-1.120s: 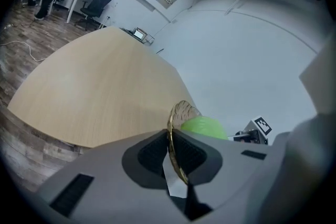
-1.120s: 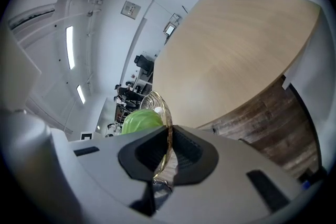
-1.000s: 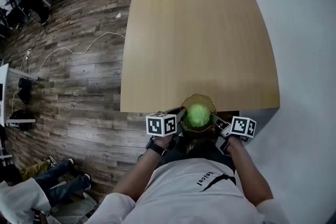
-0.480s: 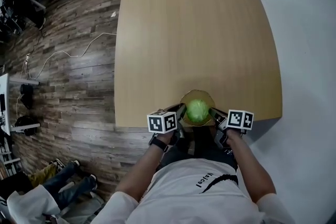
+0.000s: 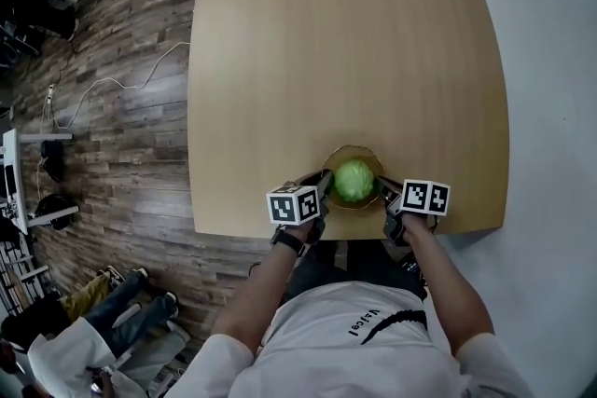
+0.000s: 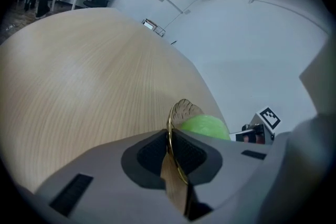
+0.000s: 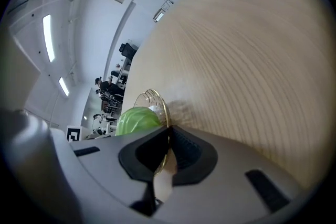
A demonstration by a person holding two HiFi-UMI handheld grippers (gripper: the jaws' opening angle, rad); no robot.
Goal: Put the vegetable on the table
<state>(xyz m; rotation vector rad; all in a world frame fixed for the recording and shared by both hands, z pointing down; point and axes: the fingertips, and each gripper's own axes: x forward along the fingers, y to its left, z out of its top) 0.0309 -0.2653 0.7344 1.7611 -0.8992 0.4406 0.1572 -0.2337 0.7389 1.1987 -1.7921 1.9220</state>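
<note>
Left gripper is clamped on the thin gold rim of a glass dish; right gripper is clamped on the opposite rim, so the dish is carried between the two; a round green vegetable sits loose in the dish, at the lower centre of the head view, just inside the near edge of the counter. You cannot tell from these views whether the dish base is touching the counter or hanging just above it.

Expect these faults:
- Tilt; if you lower or release one side ahead of the other, the dish tips and the vegetable, being round and unrestrained, is likely to roll out.
- Rim slip; each grip bears on a narrow, smooth edge, so a twist of either wrist could let the rim slide out of the pads.
- Edge drop; the dish lies near the counter's near edge, so setting it down short could leave it overhanging.
- Hard contact; glass set down fast may chip.
</note>
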